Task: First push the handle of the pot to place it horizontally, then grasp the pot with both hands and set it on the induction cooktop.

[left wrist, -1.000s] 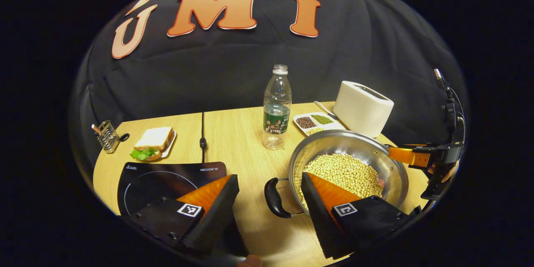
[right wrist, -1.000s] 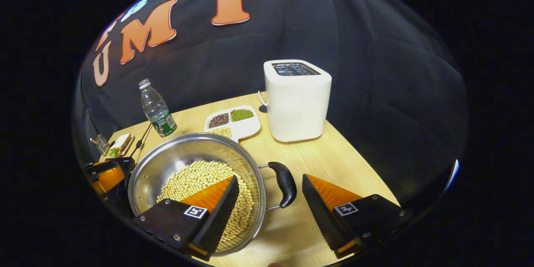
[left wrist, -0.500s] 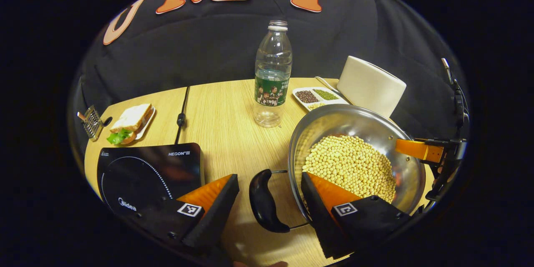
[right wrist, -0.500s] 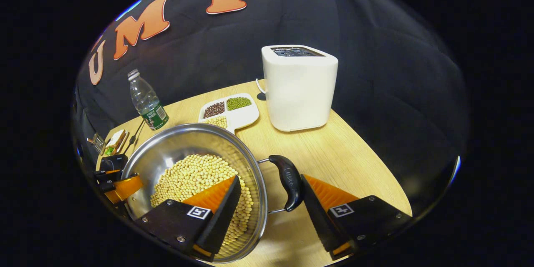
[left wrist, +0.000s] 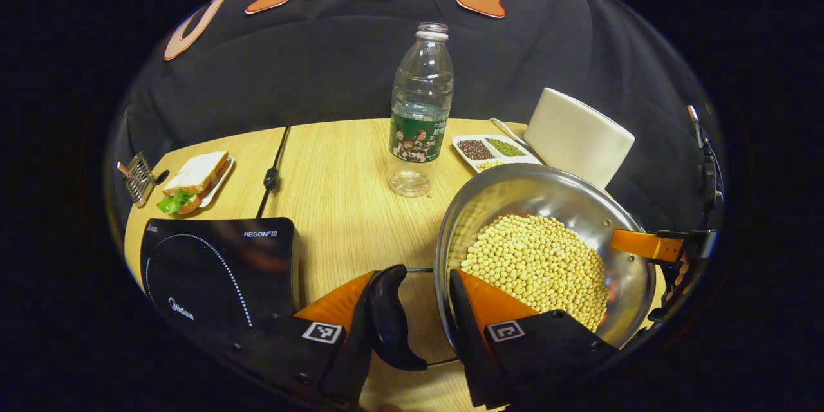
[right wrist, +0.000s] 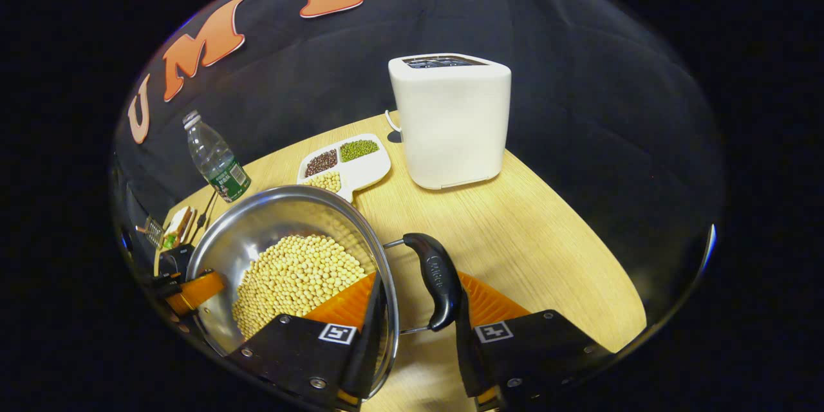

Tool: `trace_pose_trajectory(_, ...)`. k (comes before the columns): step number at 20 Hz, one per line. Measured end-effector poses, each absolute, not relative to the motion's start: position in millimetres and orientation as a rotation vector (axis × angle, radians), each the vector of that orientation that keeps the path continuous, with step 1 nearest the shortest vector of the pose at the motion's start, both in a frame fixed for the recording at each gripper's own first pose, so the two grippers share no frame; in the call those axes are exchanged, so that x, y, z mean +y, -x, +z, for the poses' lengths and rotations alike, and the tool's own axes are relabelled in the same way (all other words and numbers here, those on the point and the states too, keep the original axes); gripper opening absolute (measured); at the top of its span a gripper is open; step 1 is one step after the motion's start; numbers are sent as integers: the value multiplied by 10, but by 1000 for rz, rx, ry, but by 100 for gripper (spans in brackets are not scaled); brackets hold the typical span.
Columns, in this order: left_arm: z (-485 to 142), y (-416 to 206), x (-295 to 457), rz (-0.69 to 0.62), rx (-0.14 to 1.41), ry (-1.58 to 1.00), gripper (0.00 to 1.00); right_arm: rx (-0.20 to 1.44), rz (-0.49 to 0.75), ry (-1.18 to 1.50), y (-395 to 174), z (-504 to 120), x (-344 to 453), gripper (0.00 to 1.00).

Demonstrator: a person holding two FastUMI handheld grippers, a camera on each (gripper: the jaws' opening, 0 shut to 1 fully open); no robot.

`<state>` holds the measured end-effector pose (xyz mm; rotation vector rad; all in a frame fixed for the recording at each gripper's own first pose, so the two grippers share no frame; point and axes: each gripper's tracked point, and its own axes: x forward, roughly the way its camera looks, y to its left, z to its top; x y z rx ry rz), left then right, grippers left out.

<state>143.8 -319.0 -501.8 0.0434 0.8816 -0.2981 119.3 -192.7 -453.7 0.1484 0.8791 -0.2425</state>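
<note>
I see a pale wooden table against the booth's black cloth wall. In the left gripper view, the steel pot of yellow beans sits on the table right of the black induction cooktop, apart from it; my left gripper straddles the pot's near side, one finger on the outside of the black handle, the other inside the rim over the beans, so the handle and the wall lie in the narrow gap; whether both fingers press I cannot tell; behind stand a water bottle, a divided tray of beans, a white toaster and a sandwich on a plate; the other gripper reaches the pot's far rim. In the right gripper view, my right gripper frames the pot's other black handle and the rim likewise, fingers drawn close; a firm clench I cannot tell; the toaster and tray stand beyond.
</note>
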Motion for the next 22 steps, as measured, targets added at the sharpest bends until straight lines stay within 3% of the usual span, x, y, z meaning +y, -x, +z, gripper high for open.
trace_pose_trajectory(1, -5028, -1436, -3179, -295, 893, -46, 67, 881, -247, -158, -1183, -4527, -1917, 46)
trace_pose_trajectory(3, -4993, -1400, -3141, -292, 903, -45, 63, 880, -247, -153, -1143, -4490, -1884, 49)
trace_pose_trajectory(5, -4872, -1393, -3075, -287, 887, -36, 68, 865, -242, -164, -1130, -4377, -1811, 48)
trace_pose_trajectory(6, -4787, -1398, -3043, -286, 873, -38, 63, 855, -242, -179, -1132, -4301, -1761, 48)
trace_pose_trajectory(21, -3801, -1256, -1960, -217, 791, -7, 65, 800, -152, -143, -1014, -3523, -713, 48)
trace_pose_trajectory(22, -3761, -1231, -1859, -211, 794, -7, 62, 800, -146, -137, -1024, -3503, -618, 48)
